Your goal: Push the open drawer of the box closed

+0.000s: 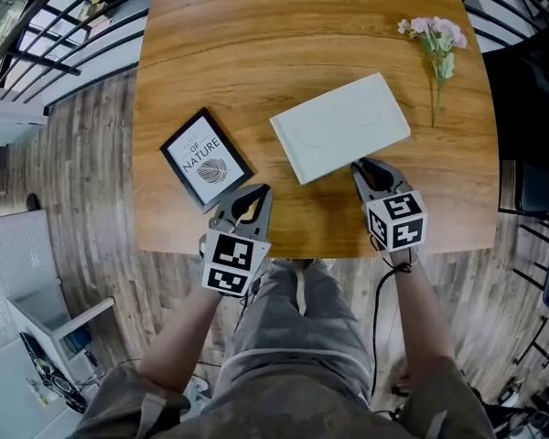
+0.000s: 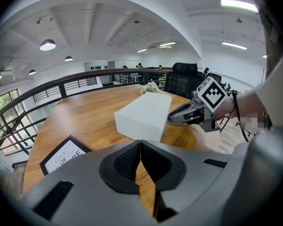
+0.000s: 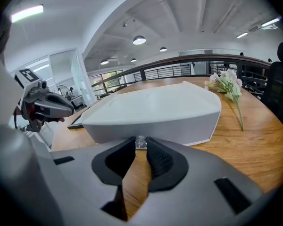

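A white box point(image 1: 340, 125) lies flat in the middle of the wooden table point(image 1: 256, 44). In the right gripper view its long drawer front point(image 3: 170, 126) faces me and looks flush with the box; no gap shows. A small clear knob point(image 3: 139, 141) on that front sits between the tips of my right gripper point(image 3: 140, 144), which is shut on it. In the head view my right gripper point(image 1: 359, 165) touches the box's near edge. Near the table's front edge, left of the box, my left gripper point(image 1: 258, 193) is shut with nothing in it, its tips point(image 2: 140, 143) touching.
A black-framed print point(image 1: 206, 158) lies left of the box, close to my left gripper. A sprig of pink flowers point(image 1: 436, 39) lies at the far right of the table. Black railings point(image 1: 64, 26) and a dark office chair point(image 2: 185, 81) stand beyond the table.
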